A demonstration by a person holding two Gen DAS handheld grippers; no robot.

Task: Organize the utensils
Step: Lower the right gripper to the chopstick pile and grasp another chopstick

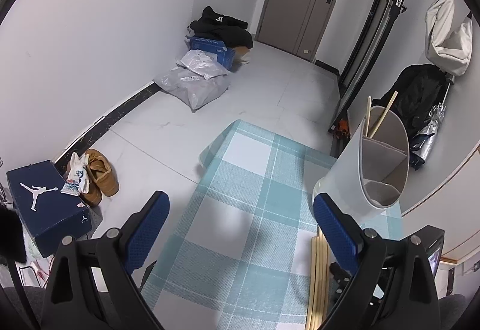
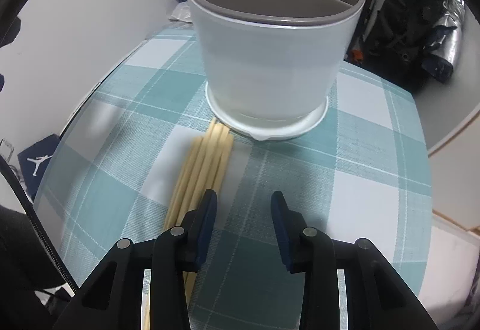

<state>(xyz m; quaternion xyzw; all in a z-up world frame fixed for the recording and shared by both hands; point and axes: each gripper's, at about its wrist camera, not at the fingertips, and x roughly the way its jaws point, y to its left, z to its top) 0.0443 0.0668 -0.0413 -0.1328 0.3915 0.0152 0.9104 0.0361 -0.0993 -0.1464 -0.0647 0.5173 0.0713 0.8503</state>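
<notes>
Looking along our right tongs (image 2: 243, 207), we see them parted and empty above a checked desk (image 2: 375, 132). Loose wooden chopsticks (image 2: 207, 162) lie bundled beside their left finger, near ends hidden beneath it, far tips almost touching a white divided holder (image 2: 270, 66) — its top cut off. Our left tongs (image 1: 240, 222) gape wide, holding nothing; two chopsticks (image 1: 378, 117) stand in the holder's far compartment.

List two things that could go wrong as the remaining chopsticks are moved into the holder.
The loose chopsticks lie bunched together, so the open right gripper may pinch several or scatter them. The utensil holder stands right at their tips; a bump could shift or tip it, along with the two chopsticks already inside.
</notes>
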